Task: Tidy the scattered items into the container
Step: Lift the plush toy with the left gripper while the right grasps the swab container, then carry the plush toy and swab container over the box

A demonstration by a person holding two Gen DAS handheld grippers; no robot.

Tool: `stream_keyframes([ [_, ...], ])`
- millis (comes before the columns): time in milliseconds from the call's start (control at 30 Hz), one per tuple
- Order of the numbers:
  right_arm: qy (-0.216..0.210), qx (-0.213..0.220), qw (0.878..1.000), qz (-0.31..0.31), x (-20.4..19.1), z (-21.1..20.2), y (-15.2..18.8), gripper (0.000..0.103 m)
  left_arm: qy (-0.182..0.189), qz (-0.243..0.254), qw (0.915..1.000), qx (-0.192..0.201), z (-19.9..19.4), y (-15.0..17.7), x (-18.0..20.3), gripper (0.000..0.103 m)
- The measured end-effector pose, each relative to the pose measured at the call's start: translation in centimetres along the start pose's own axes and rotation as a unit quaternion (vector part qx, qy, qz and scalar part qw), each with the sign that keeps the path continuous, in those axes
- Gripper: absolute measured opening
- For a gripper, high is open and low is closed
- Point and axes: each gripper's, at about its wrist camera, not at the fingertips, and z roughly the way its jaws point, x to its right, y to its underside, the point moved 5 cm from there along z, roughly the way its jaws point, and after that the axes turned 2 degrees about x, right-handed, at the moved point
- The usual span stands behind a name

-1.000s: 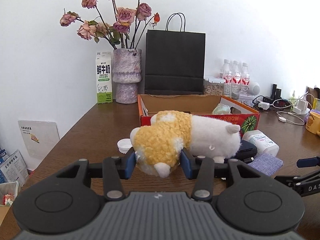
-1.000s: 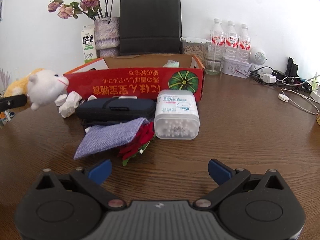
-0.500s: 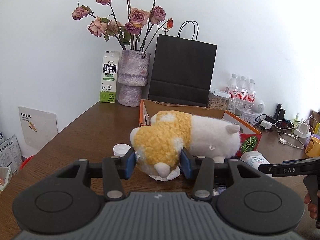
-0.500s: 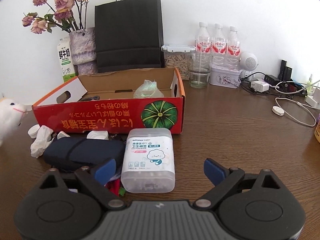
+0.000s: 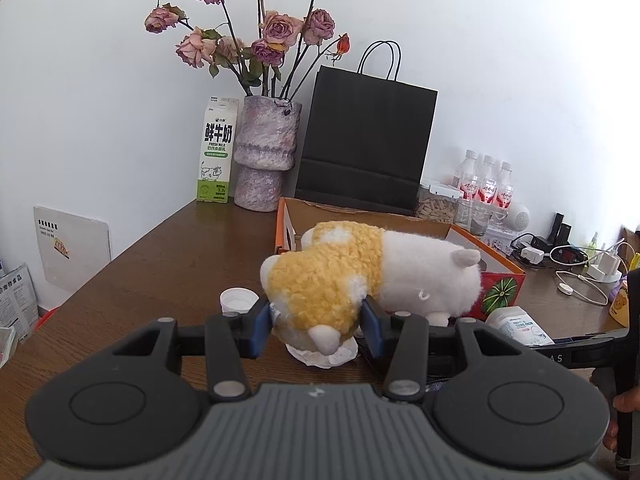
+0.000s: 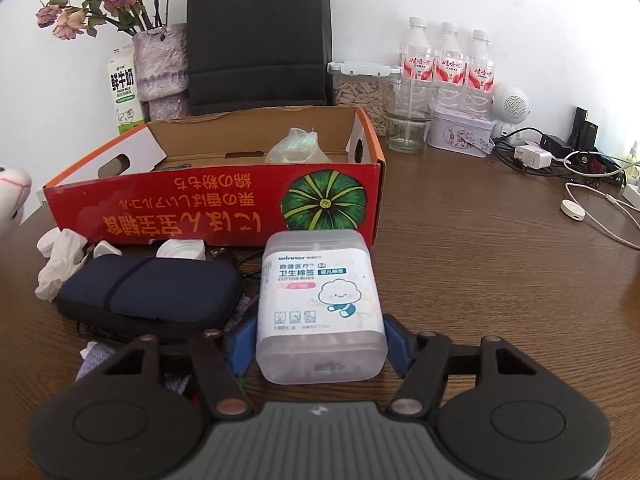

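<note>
My left gripper is shut on the yellow rump of a yellow-and-white plush toy, held above the table just in front of the red cardboard box. In the right wrist view the same box stands open with a pale plastic bag inside. A clear cotton bud box lies between the jaws of my right gripper. Those jaws are closing and the blue pads meet its sides. The plush's white head shows at the left edge.
A dark blue pouch, crumpled tissue, white caps and a purple cloth lie in front of the box. Behind it stand a flower vase, milk carton, black paper bag, water bottles and a glass. Cables trail at right.
My right gripper moved forward until the cotton bud box lay between its jaws, which narrowed from wide open onto its sides. My left gripper kept hold of the plush and rolled slightly.
</note>
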Motion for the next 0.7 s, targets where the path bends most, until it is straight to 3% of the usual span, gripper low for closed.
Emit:
stream_keyframes([
  [300, -0.007, 0.071, 0.997, 0.001, 0.2, -3.1, -1.8, 0.062, 0.002, -0.003, 1.0, 0.007, 0.4, -0.8, 0.2, 0.046],
  [500, -0.02, 0.093, 0.995, -0.005, 0.0, -4.6, -3.0, 0.062, 0.009, 0.0, 0.9998, 0.016, 1.0, -1.9, 0.8, 0.047],
  [700, -0.042, 0.145, 0.989, -0.005, -0.8, -6.8, -6.5, 0.062, 0.018, -0.003, 0.9995, 0.025, 2.6, -4.3, 1.3, 0.047],
])
